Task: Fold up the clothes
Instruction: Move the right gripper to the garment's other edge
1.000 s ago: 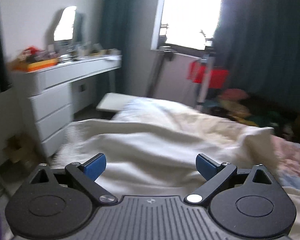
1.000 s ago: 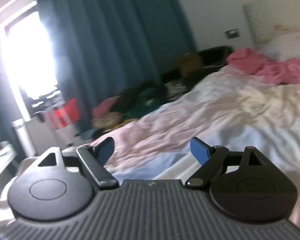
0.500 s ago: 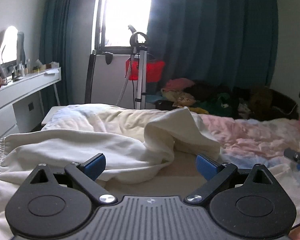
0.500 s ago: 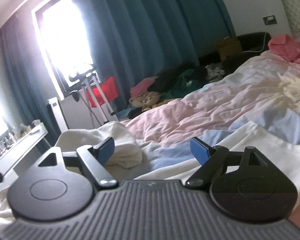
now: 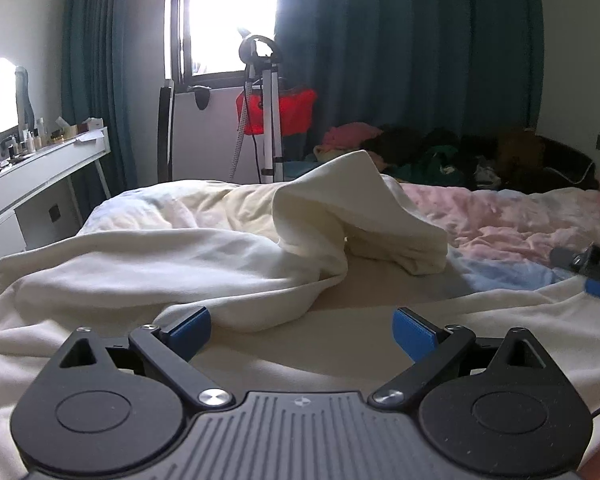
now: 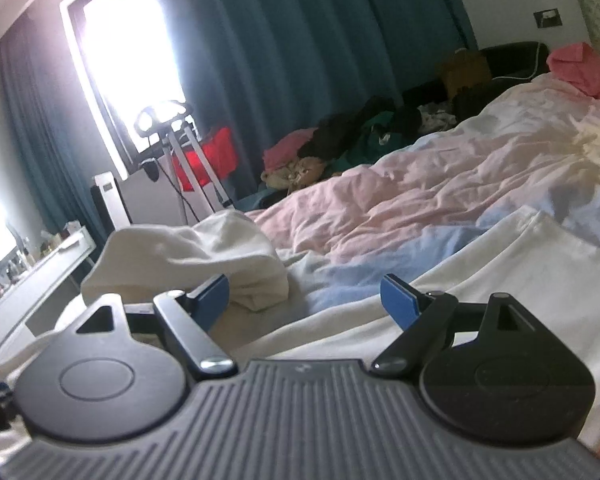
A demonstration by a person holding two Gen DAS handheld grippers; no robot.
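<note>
Risk lies in the cream garment sprawled rumpled on the bed, one part humped up: both left tongs and right tongs hover spread, empty, and could pinch several layers or the bedsheet beneath.

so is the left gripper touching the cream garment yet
Cannot tell. In the left wrist view the open left gripper sits low over the cream garment, but no view shows contact or a gap.

1. My left tool is level, blue fingers spread wide, gripping nothing.
2. My right tool tilts slightly, fingers equally wide, empty.
</note>
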